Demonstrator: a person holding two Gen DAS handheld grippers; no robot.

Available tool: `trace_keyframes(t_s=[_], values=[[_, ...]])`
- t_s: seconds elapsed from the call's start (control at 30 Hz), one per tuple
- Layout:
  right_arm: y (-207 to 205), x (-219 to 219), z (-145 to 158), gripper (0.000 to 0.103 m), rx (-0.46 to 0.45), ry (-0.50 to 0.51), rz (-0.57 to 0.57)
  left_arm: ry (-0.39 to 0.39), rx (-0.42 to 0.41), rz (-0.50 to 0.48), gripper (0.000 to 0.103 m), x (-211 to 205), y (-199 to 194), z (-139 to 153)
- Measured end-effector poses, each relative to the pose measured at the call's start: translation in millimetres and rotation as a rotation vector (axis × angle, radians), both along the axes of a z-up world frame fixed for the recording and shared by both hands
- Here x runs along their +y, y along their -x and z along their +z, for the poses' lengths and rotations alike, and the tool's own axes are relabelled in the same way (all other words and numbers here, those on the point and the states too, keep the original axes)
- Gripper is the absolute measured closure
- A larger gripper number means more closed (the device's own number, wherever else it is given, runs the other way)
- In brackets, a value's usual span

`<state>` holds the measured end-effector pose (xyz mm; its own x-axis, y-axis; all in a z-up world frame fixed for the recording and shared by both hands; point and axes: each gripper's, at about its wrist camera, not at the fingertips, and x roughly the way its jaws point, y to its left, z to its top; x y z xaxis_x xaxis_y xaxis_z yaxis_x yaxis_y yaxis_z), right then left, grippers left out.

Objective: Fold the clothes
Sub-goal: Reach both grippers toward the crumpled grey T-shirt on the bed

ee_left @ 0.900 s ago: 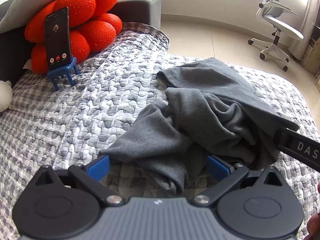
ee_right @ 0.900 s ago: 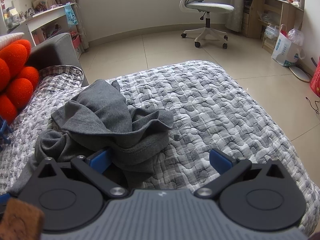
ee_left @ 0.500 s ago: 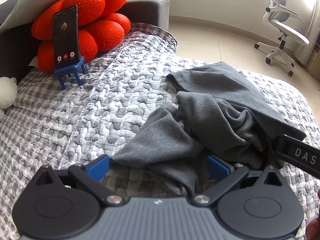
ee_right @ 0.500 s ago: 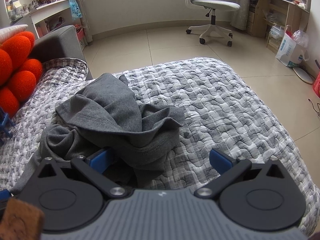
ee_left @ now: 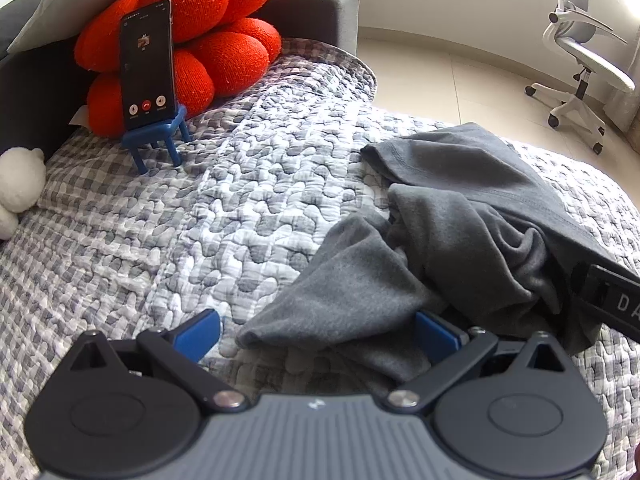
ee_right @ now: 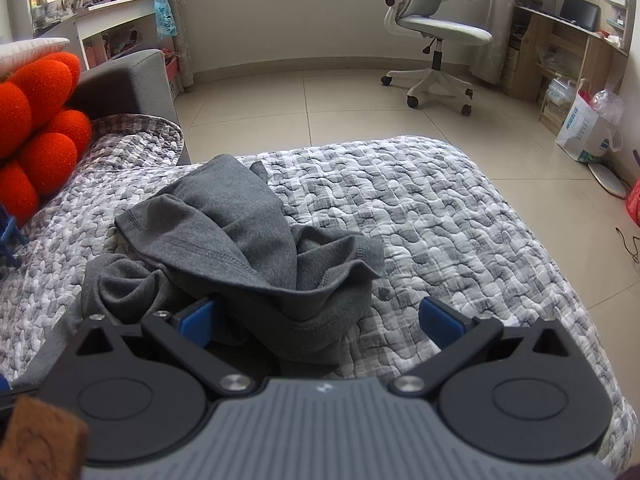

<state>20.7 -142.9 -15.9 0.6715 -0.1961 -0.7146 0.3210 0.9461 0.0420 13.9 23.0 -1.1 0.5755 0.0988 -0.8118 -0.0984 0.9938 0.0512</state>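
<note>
A crumpled grey garment (ee_left: 452,248) lies on the quilted bedspread (ee_left: 224,216), well apart from the orange cushion (ee_left: 208,36) at the bed's head and the phone (ee_left: 147,64) propped against it. Left gripper (ee_left: 318,332), jaws apart, has a limp fold of the garment lying between its blue pads. Right gripper (ee_right: 320,320), jaws likewise apart, has the garment's near edge lying against its left pad (ee_right: 196,320).

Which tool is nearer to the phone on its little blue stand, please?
Left. The left tool looks across the quilt at the phone, which stands ahead to its left. From the right tool, only the stand's edge shows, far off to the left.
</note>
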Motion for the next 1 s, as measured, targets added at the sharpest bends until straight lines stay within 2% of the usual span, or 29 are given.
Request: trace_keyframes(t_s=[0.4,0.67,1.0], values=[[-28,10,-19,0.0,0.047,0.03,0.08,0.016,0.052,-0.004,0.001,4,-27,-17],[-42,1,-38,0.0,0.109,0.01,0.086,0.058,0.137,-0.006,0.0,9,-43,-36],[-44,-6,-49,0.0,0.133,-0.059,0.066,0.027,0.109,-0.027,0.0,4,-41,-39]])
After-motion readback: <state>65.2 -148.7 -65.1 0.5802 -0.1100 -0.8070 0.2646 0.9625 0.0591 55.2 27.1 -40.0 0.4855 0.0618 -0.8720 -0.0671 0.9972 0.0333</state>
